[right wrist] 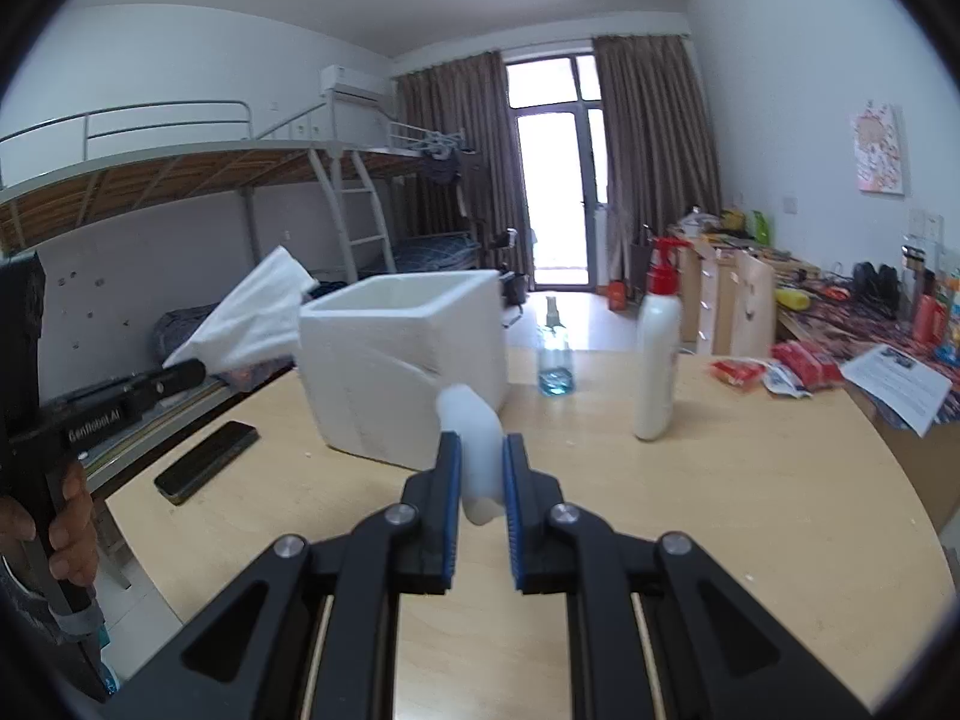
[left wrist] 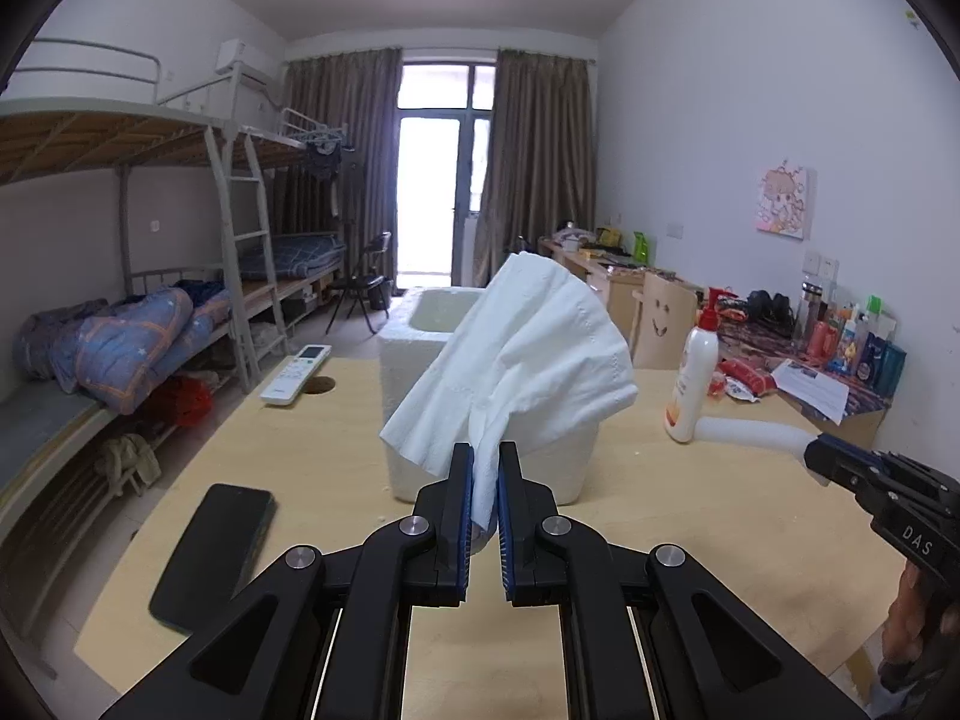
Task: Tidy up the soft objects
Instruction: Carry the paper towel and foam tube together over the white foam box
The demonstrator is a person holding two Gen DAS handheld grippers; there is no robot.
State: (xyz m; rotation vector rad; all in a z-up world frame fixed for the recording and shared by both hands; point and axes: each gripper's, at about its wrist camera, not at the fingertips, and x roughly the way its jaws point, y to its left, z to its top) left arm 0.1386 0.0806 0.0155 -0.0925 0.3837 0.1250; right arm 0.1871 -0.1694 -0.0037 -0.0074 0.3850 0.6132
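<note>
**Both hand-held grippers clamped on soft white items**

The left hand-held gripper (left wrist: pixel 485 480) is clenched on a crumpled white paper tissue (left wrist: pixel 516 354), held above the pale wooden bench (left wrist: pixel 690 516) before the white foam box (left wrist: pixel 414 354). The right hand-held gripper (right wrist: pixel 483 468) grips a bent white foam strip (right wrist: pixel 477 432) near the box's front corner.

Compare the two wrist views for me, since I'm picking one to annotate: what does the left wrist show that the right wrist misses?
Only the left wrist view shows the white remote. Only the right wrist view shows the small blue-liquid bottle. Both share the foam box, black phone, lotion bottle, the tissue in the left gripper and the white foam piece in the right gripper.
</note>
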